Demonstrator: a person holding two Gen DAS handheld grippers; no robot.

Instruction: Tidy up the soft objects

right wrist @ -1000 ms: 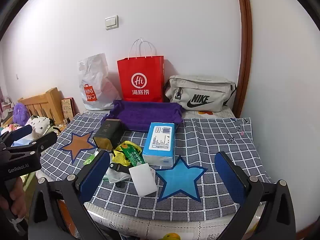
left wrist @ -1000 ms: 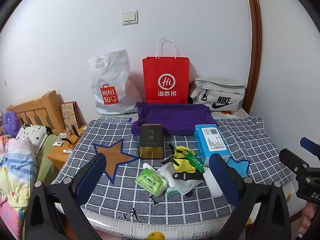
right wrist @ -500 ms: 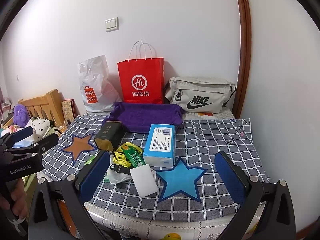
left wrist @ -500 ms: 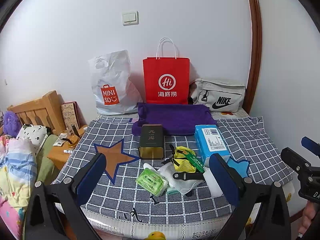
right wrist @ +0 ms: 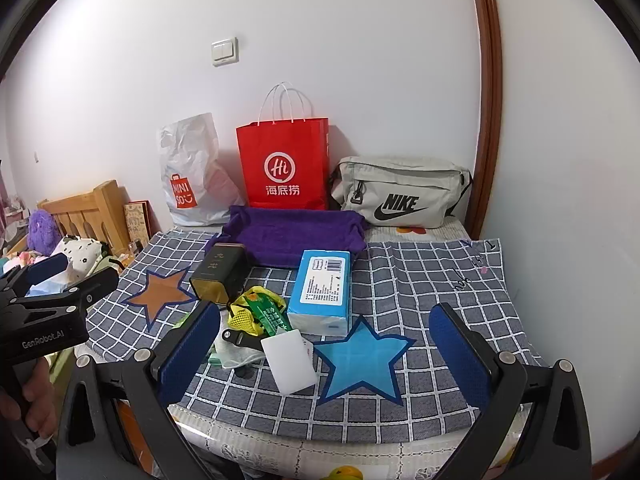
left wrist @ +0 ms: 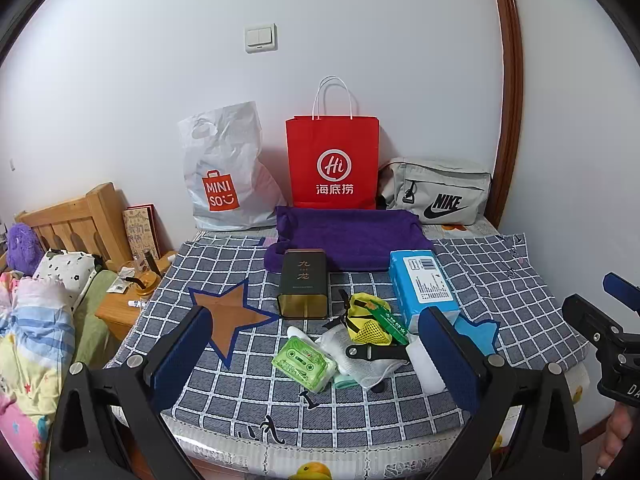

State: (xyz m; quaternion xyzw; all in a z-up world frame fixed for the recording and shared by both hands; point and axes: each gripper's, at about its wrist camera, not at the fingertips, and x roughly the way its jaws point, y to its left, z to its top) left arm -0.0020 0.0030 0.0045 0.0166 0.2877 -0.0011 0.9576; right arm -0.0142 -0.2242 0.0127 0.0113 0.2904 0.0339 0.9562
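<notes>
Both claws spread, empty, short of checkered cloth (right wrist: 420, 280) front edge

Left claw (left wrist: 320, 354) and right claw (right wrist: 324, 350) — black plastic frames, silver screws, blue textured pads (left wrist: 180, 356). White "GenRobot.AI" lettering on the left body; bare-skinned hand (right wrist: 34, 402) on its grip.
</notes>
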